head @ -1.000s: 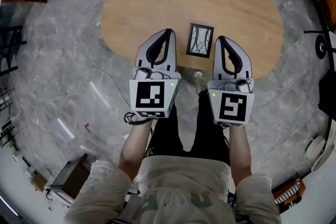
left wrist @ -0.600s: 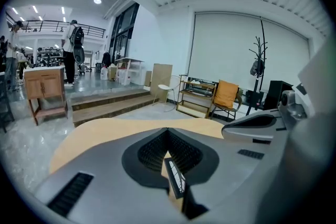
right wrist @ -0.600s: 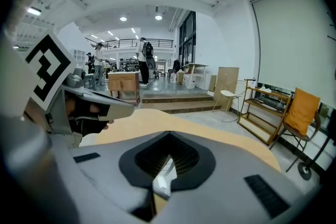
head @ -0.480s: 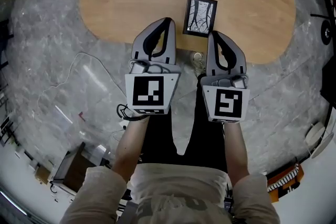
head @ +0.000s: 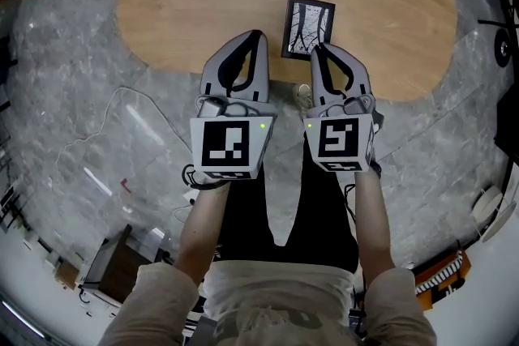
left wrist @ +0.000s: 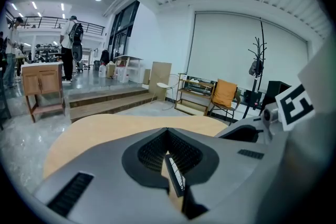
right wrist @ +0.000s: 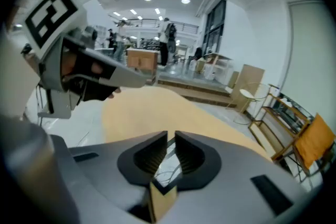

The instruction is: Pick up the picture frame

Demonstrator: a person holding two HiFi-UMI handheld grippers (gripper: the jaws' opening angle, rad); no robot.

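A black picture frame (head: 308, 27) with a pale branch print lies flat on the oval wooden table (head: 203, 4), near its front edge. My left gripper (head: 259, 35) hovers just left of the frame's near end, jaws shut and empty. My right gripper (head: 317, 48) is over the frame's near right corner, shut with nothing in it. In the left gripper view the frame's edge (left wrist: 176, 177) shows through the hole behind the closed tips (left wrist: 167, 130). In the right gripper view the frame's corner (right wrist: 166, 174) shows below the closed tips (right wrist: 171, 137).
The table stands on a grey marble floor (head: 73, 69) with a thin cable (head: 122, 105) trailing at left. My shoe (head: 304, 96) sits by the table edge. Wooden steps (left wrist: 105, 99), a cabinet (left wrist: 42, 86), shelves and an orange chair (left wrist: 224, 94) lie beyond the table.
Both grippers have come down toward the table's front edge. The right one rolled and edged left, so its tips now reach the frame's near corner. Both stayed shut.
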